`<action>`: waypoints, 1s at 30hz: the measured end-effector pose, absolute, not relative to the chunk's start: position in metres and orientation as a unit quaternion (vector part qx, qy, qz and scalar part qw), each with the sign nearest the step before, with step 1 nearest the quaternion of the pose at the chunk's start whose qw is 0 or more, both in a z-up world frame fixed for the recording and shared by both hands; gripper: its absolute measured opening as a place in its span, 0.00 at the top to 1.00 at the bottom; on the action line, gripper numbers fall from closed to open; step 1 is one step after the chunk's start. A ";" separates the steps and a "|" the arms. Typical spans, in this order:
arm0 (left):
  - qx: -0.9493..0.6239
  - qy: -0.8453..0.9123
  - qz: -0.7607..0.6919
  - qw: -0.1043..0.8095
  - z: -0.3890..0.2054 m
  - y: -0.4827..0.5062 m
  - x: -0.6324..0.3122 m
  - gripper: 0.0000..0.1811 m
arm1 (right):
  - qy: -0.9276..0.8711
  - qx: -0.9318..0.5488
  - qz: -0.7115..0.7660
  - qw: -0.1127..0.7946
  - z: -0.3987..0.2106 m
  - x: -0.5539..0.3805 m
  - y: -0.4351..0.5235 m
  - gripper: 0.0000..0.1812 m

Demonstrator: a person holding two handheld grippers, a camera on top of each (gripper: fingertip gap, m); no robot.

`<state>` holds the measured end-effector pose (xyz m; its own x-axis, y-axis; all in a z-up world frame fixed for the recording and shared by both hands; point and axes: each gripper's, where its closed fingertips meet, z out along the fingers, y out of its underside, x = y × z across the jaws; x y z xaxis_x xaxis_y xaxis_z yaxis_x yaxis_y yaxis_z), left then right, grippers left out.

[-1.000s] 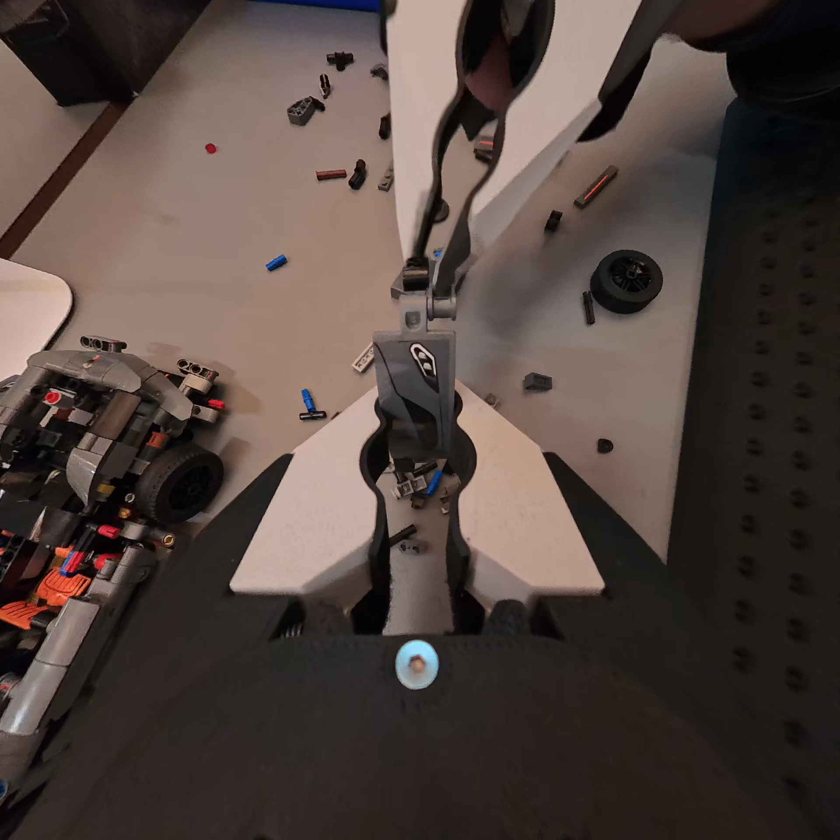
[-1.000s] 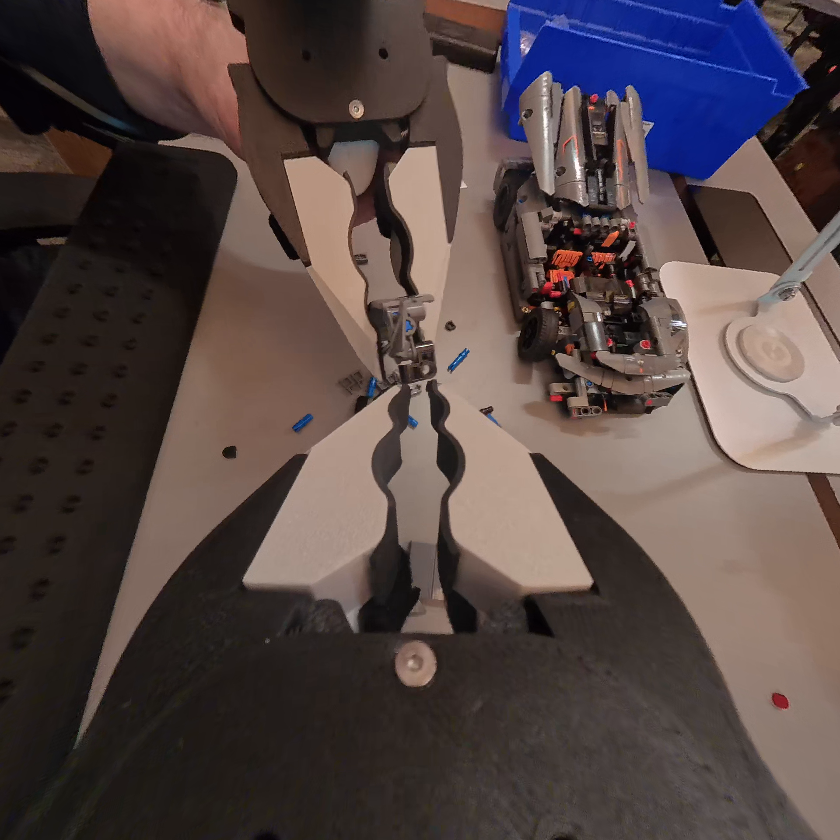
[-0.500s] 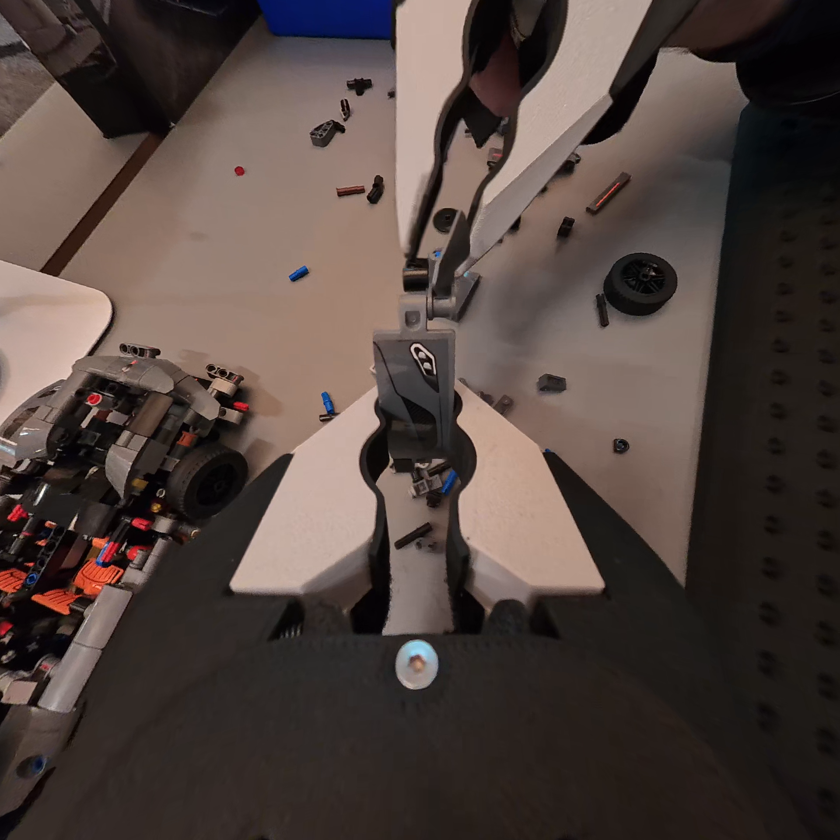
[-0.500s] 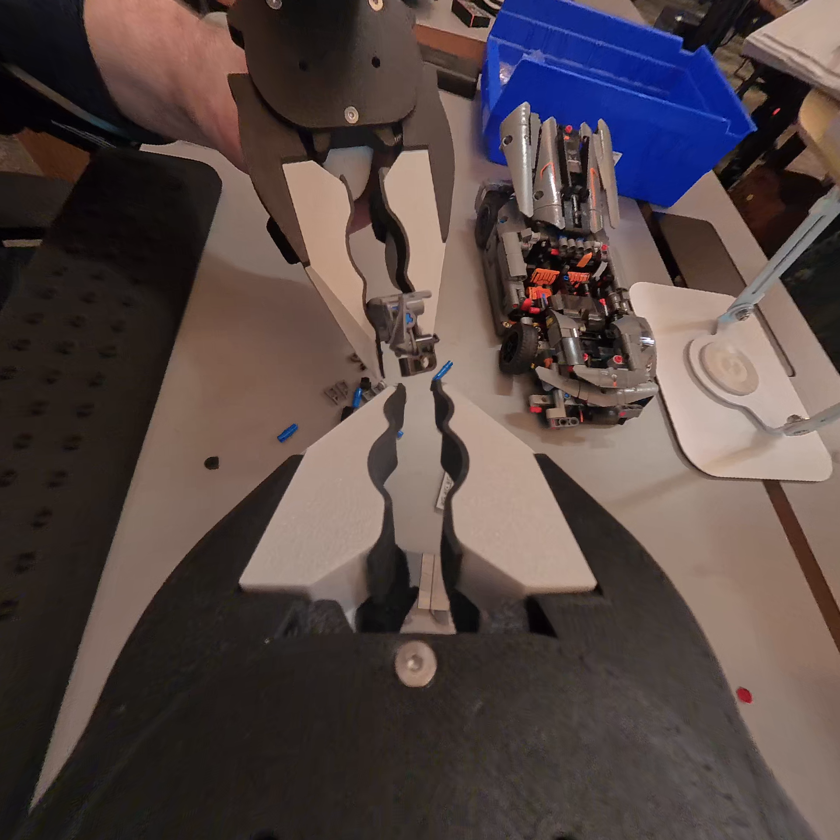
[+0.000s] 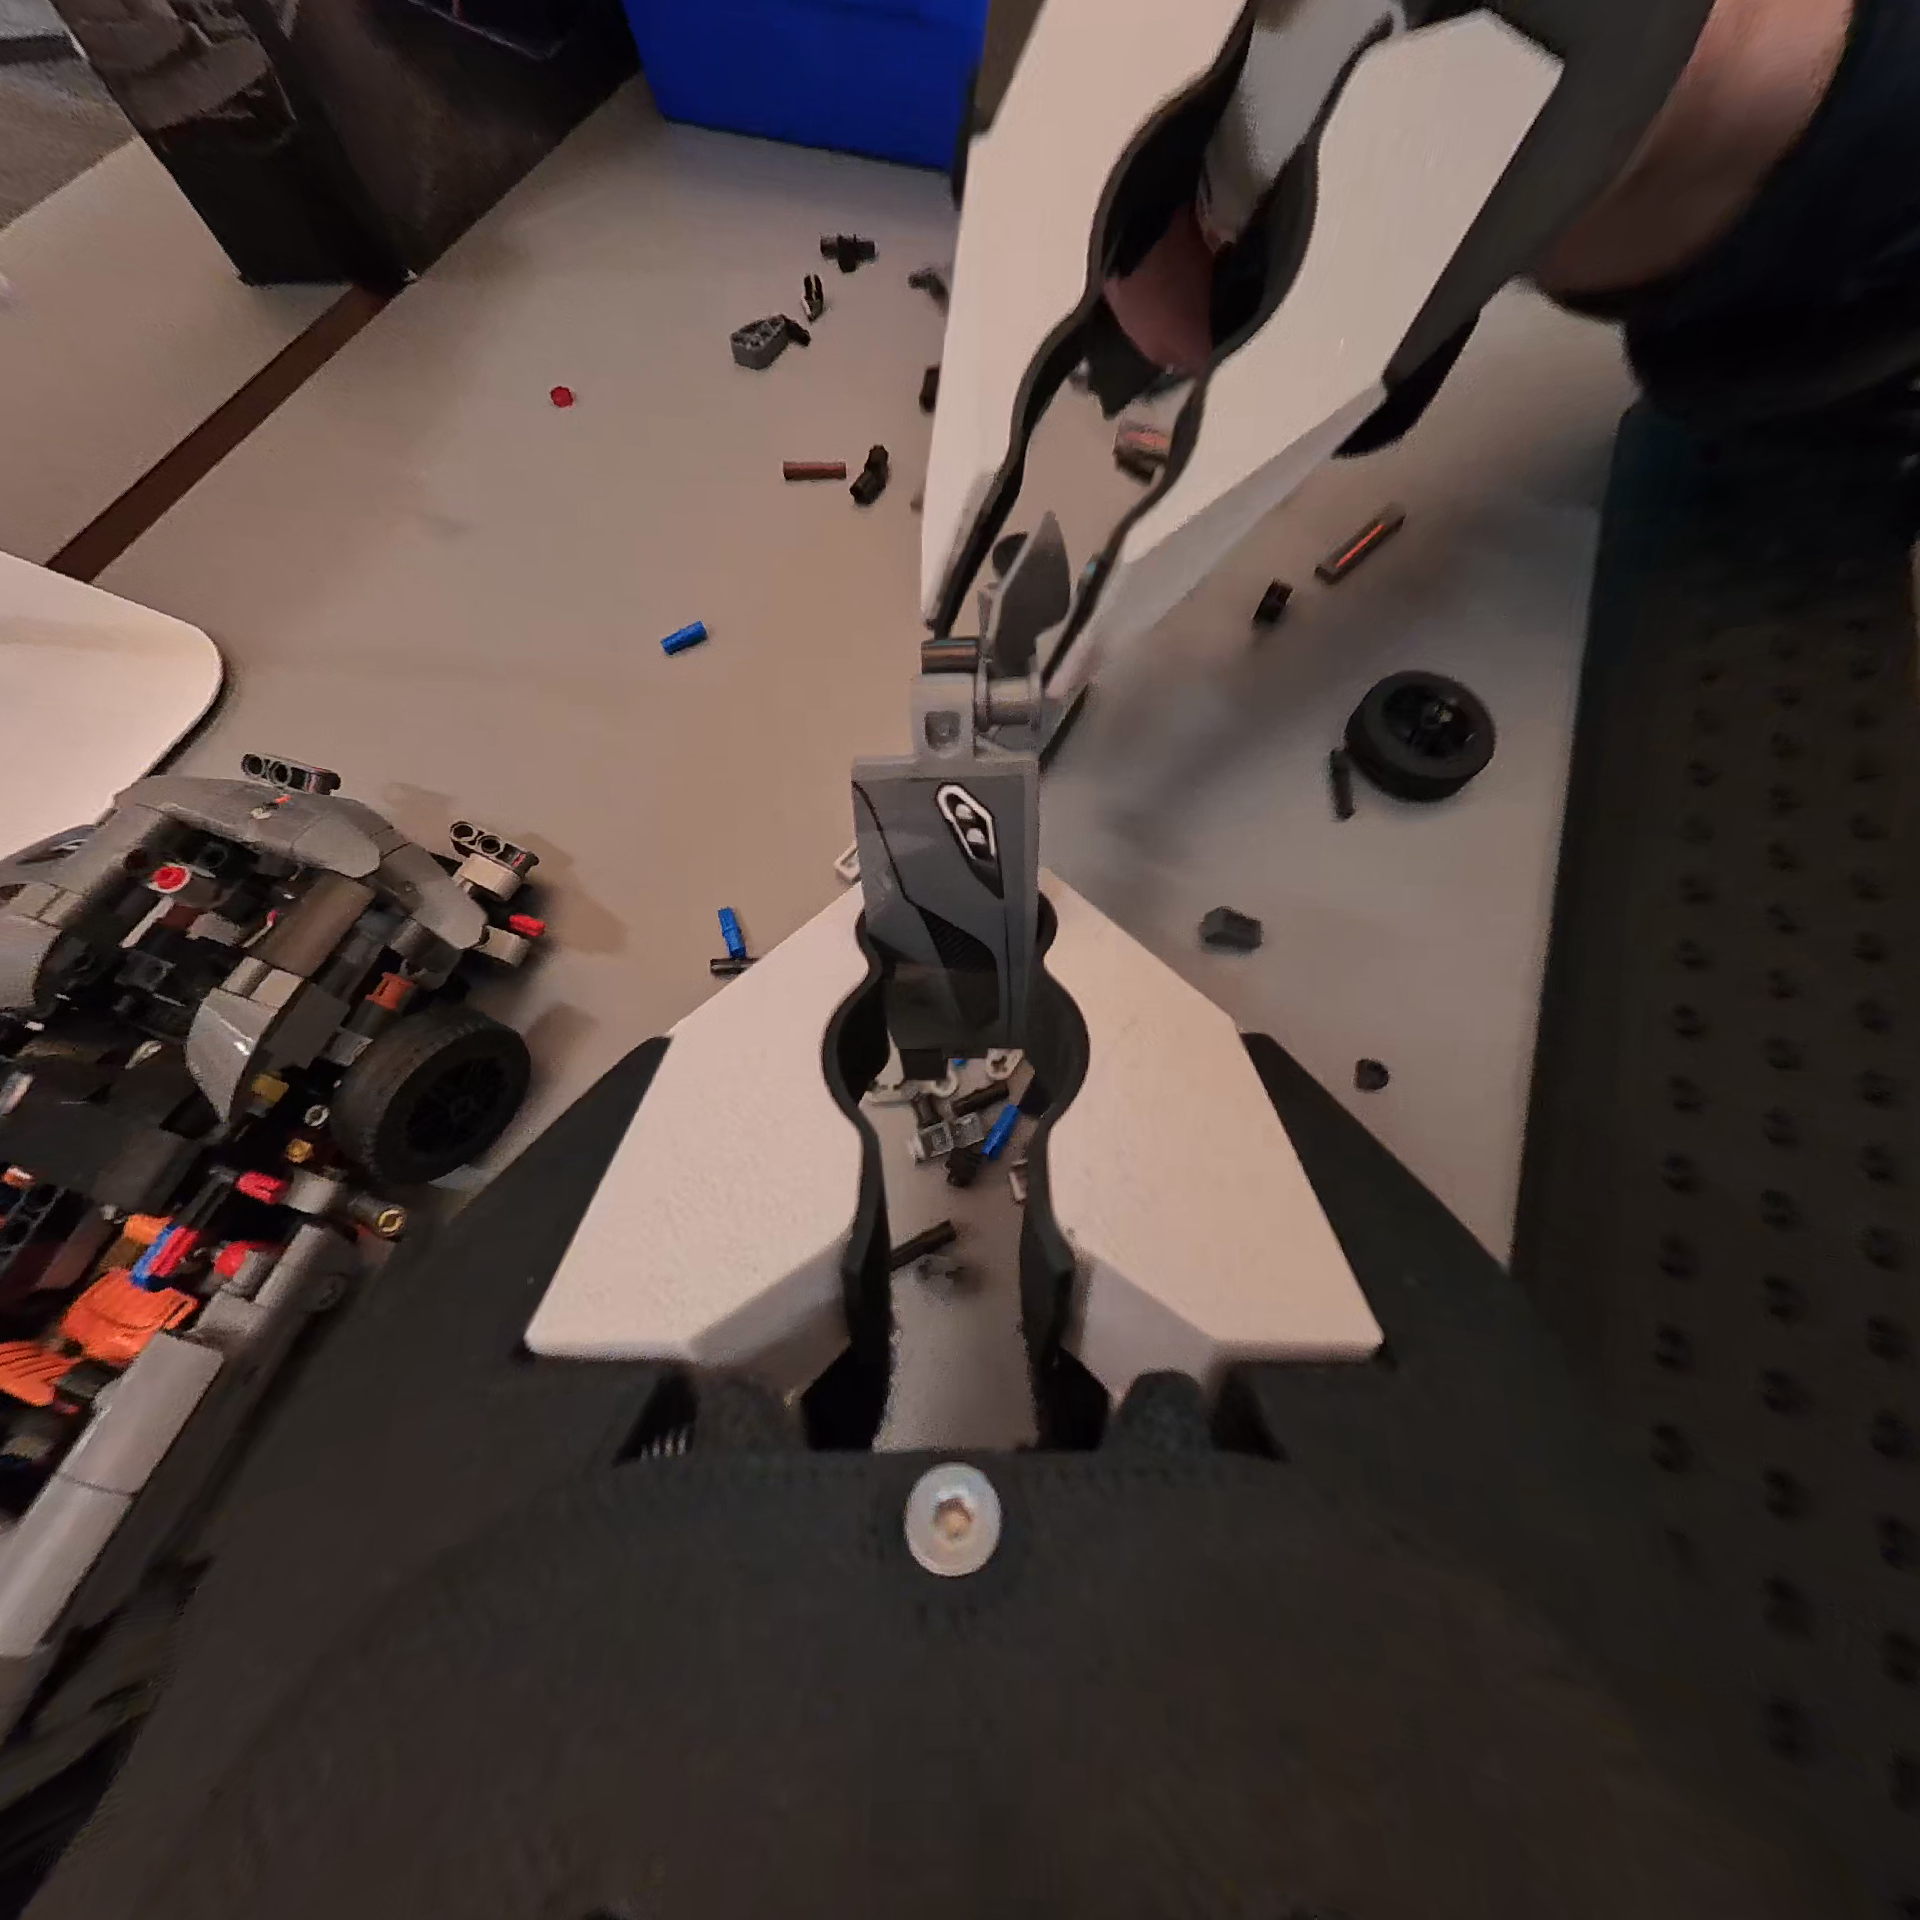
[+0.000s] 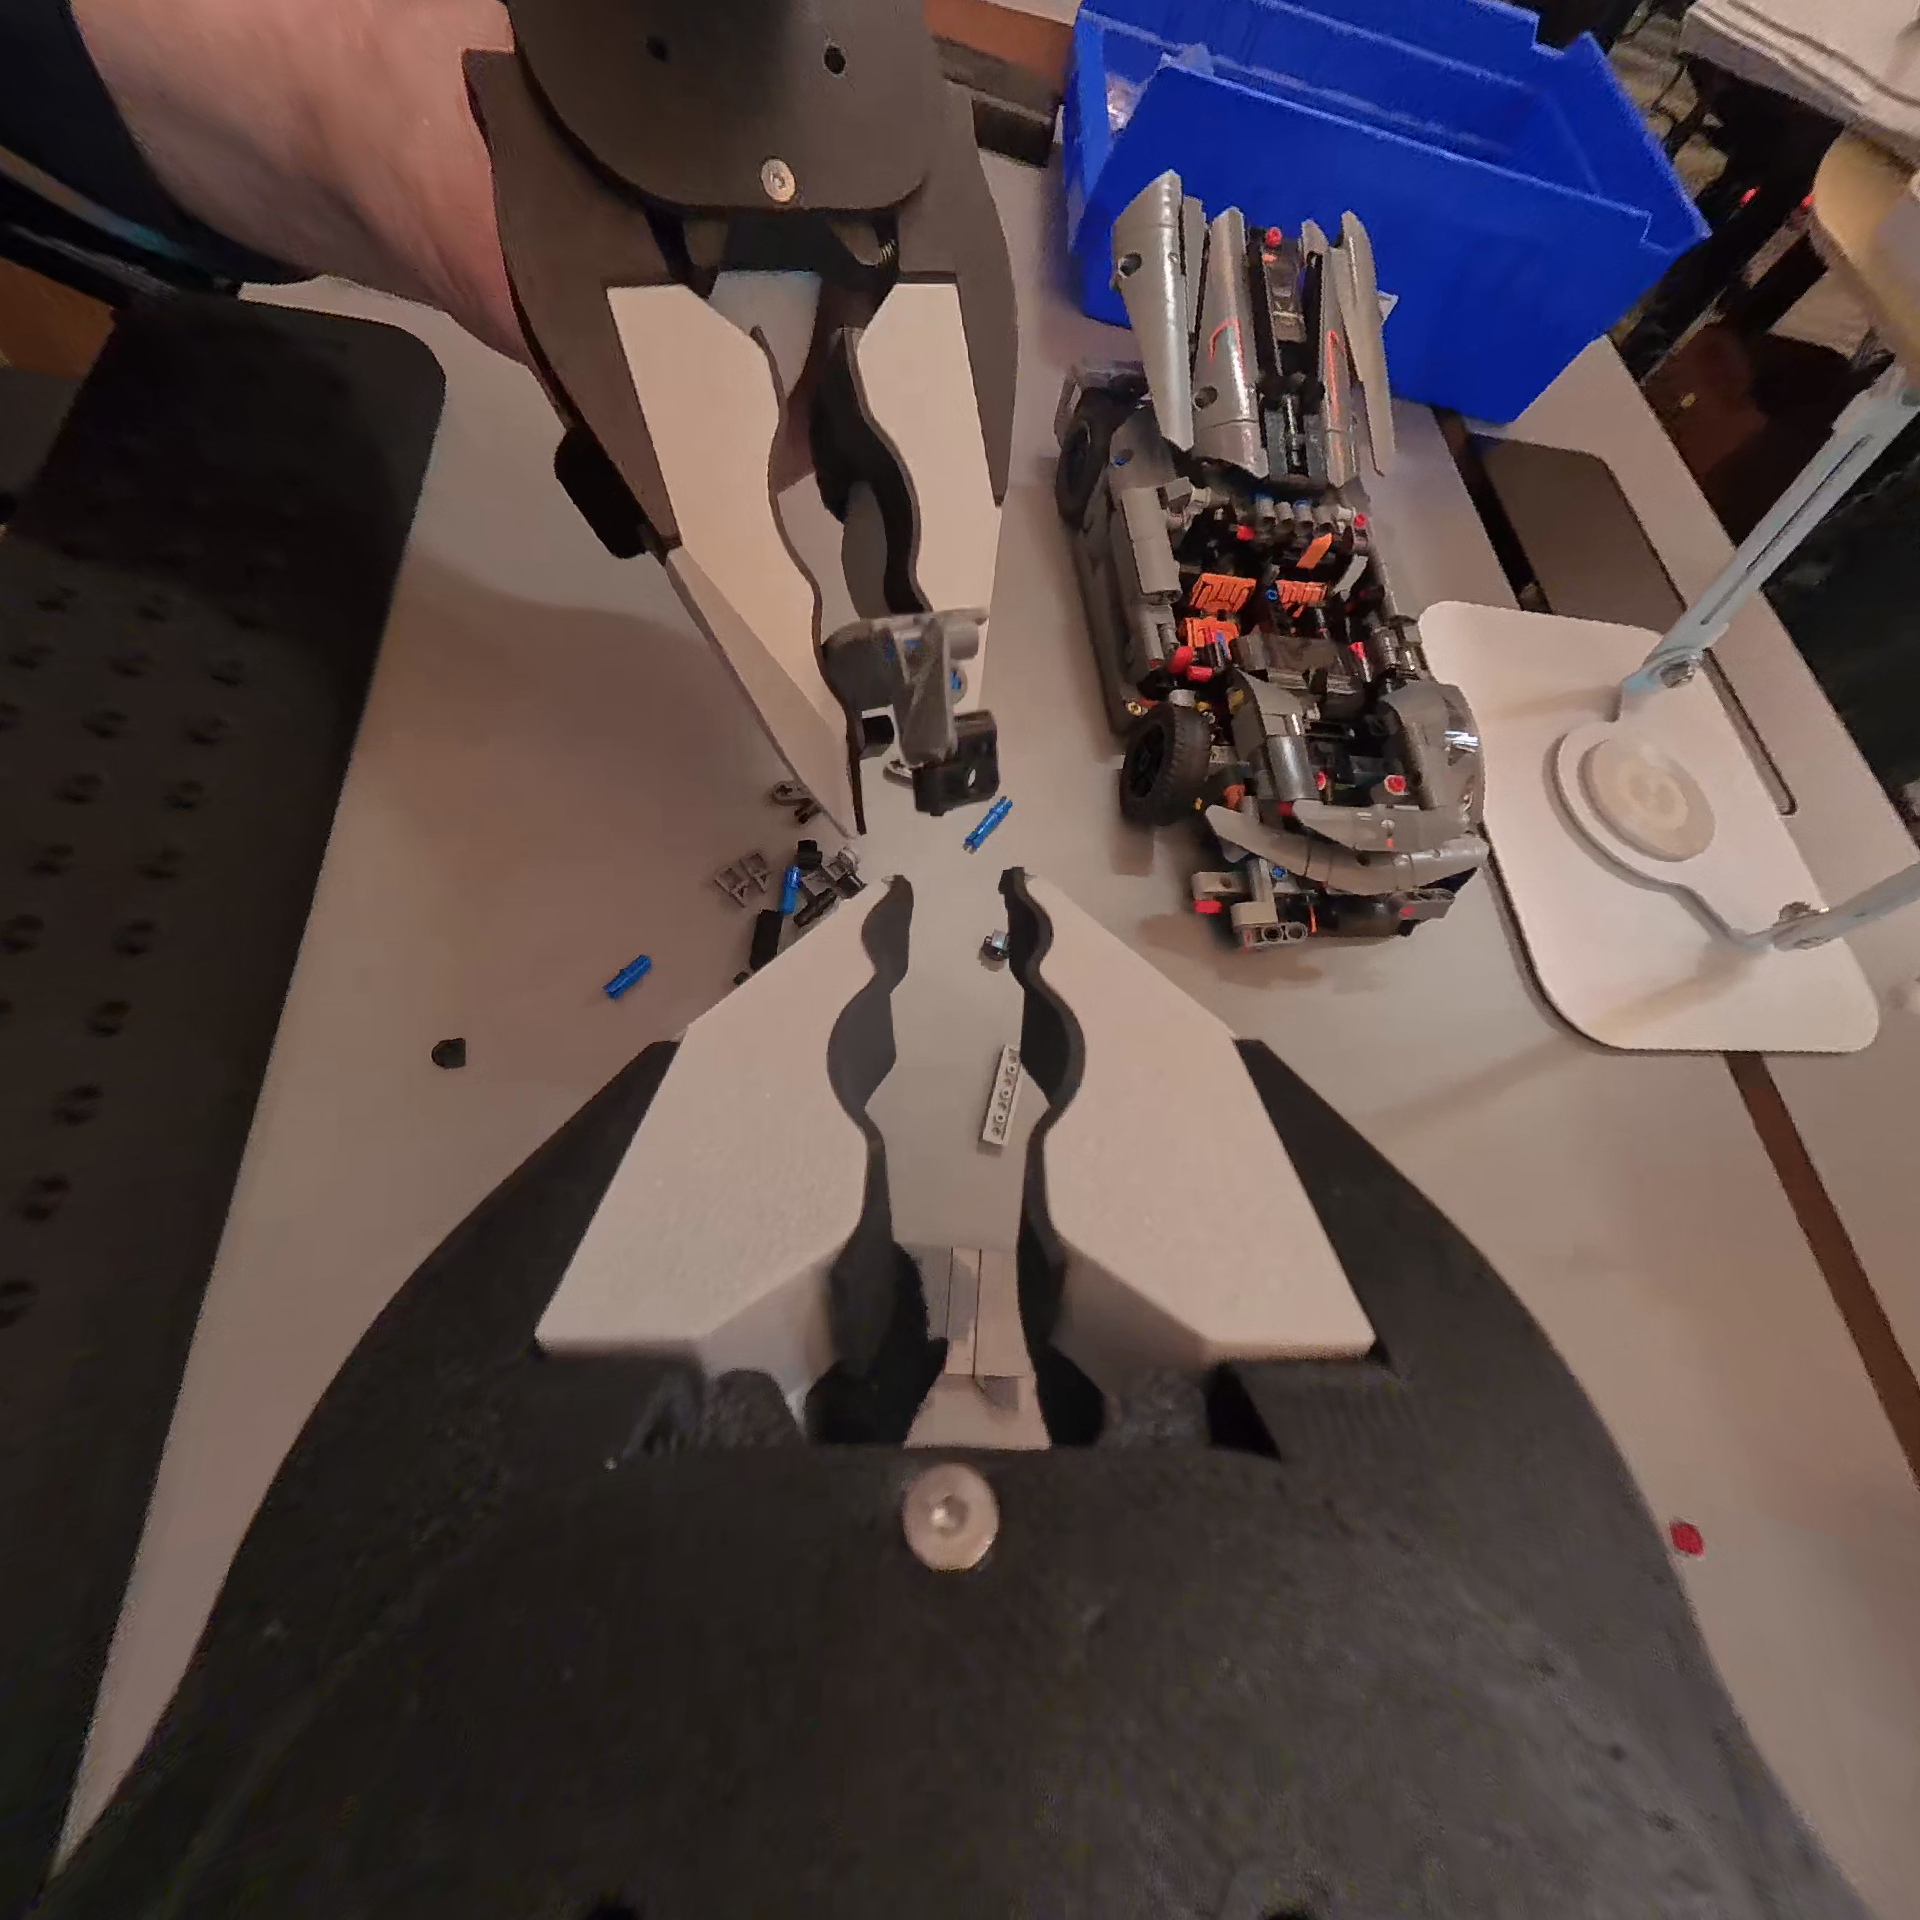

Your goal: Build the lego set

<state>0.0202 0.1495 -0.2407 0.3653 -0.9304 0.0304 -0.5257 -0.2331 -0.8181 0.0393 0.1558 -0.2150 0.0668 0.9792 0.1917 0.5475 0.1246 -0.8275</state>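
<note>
Backing off since a second ago, right gripper (image 6: 954, 883) now gapes empty; left gripper (image 5: 951, 914) pinches the grey panel (image 5: 948, 894) above the table (image 5: 436, 582).

Open grey table (image 6: 1351, 1299) lies ahead-right of the right gripper (image 6: 954, 883), its jaws apart with only a small grey strip (image 6: 1003, 1096) between them. Straight ahead, the left gripper (image 6: 894, 748) and its dark panel piece (image 5: 951, 894) block the way. The car model (image 6: 1278, 644) fills the right flank, loose pins (image 6: 800, 883) crowd the left, and a black foam mat (image 6: 156, 779) borders the table.
</note>
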 end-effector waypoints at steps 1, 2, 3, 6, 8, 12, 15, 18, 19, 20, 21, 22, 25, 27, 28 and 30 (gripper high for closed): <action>-0.737 0.485 -0.284 0.374 -0.238 0.150 0.021 0.91 | -0.629 -0.606 0.267 0.407 -0.215 0.039 0.155 0.90; -0.739 0.480 -0.289 0.375 -0.237 0.151 0.020 0.91 | -0.630 -0.604 0.268 0.408 -0.214 0.038 0.155 0.89; -0.741 0.478 -0.285 0.376 -0.237 0.152 0.019 0.91 | -0.630 -0.602 0.267 0.411 -0.213 0.037 0.154 0.88; -0.741 0.494 -0.256 0.375 -0.243 0.153 0.017 0.91 | -0.625 -0.601 0.264 0.422 -0.210 0.037 0.156 0.84; -0.741 0.512 -0.232 0.368 -0.249 0.152 0.017 0.90 | -0.626 -0.595 0.273 0.423 -0.208 0.035 0.153 0.81; -0.729 0.543 -0.225 0.350 -0.257 0.140 0.025 0.91 | -0.654 -0.583 0.272 0.398 -0.220 0.030 0.140 0.80; -0.721 0.561 -0.208 0.350 -0.260 0.139 0.025 0.91 | -0.668 -0.581 0.263 0.384 -0.229 0.028 0.135 0.87; -0.717 0.566 -0.206 0.350 -0.260 0.137 0.027 0.90 | -0.666 -0.582 0.263 0.385 -0.228 0.028 0.136 0.91; -0.717 0.563 -0.210 0.354 -0.258 0.138 0.027 0.90 | -0.662 -0.584 0.267 0.386 -0.226 0.028 0.137 0.91; -0.716 0.558 -0.215 0.360 -0.256 0.139 0.028 0.90 | -0.657 -0.586 0.273 0.388 -0.224 0.029 0.138 0.92; -0.715 0.553 -0.220 0.366 -0.253 0.140 0.028 0.89 | -0.650 -0.590 0.282 0.387 -0.222 0.029 0.139 0.92; -0.715 0.549 -0.222 0.370 -0.251 0.141 0.028 0.87 | -0.642 -0.595 0.294 0.386 -0.220 0.030 0.140 0.92; -0.721 0.540 -0.219 0.375 -0.250 0.145 0.026 0.79 | -0.609 -0.608 0.332 0.386 -0.209 0.032 0.146 0.92; -0.732 0.535 -0.214 0.363 -0.255 0.147 0.023 0.78 | -0.590 -0.615 0.351 0.387 -0.203 0.034 0.150 0.92; -0.737 0.532 -0.217 0.356 -0.258 0.148 0.022 0.77 | -0.584 -0.617 0.358 0.386 -0.202 0.035 0.151 0.92; -0.738 0.529 -0.235 0.348 -0.257 0.145 0.024 0.76 | -0.580 -0.621 0.362 0.384 -0.202 0.036 0.152 0.92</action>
